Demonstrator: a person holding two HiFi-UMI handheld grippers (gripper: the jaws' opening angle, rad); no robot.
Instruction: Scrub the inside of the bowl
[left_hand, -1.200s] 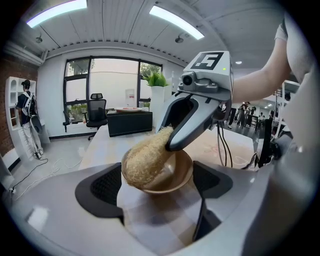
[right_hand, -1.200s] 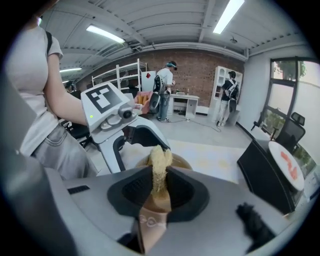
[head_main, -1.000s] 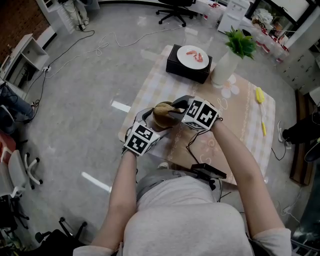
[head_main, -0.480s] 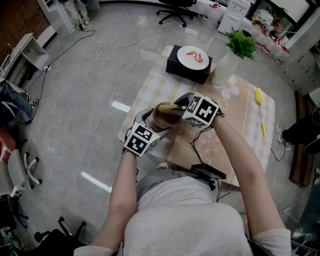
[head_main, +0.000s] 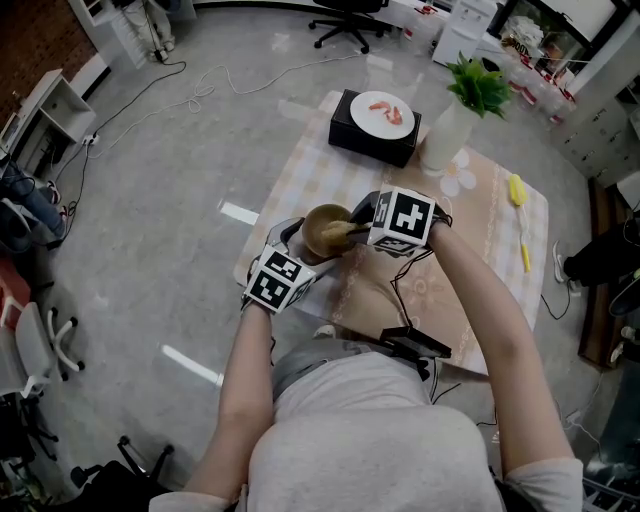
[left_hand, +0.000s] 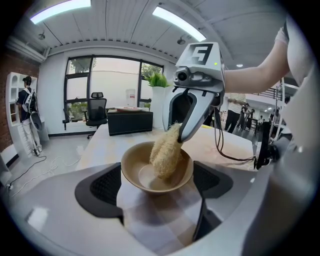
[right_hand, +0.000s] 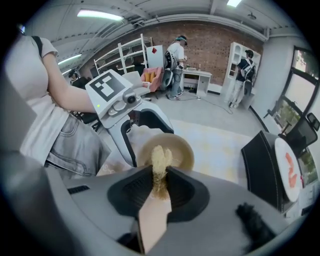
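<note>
Head view: left gripper (head_main: 298, 243) clamps the bowl (head_main: 313, 222) at the table's (head_main: 480, 235) near-left edge; right gripper (head_main: 356, 228) pinches a loofah (right_hand: 161, 159), its tip inside the bowl.

Only one mark can be read — a bold black "F" shape on the white marker cube (left_hand: 202, 53) of the right claw (left_hand: 181, 136); no other text is legible.
</note>
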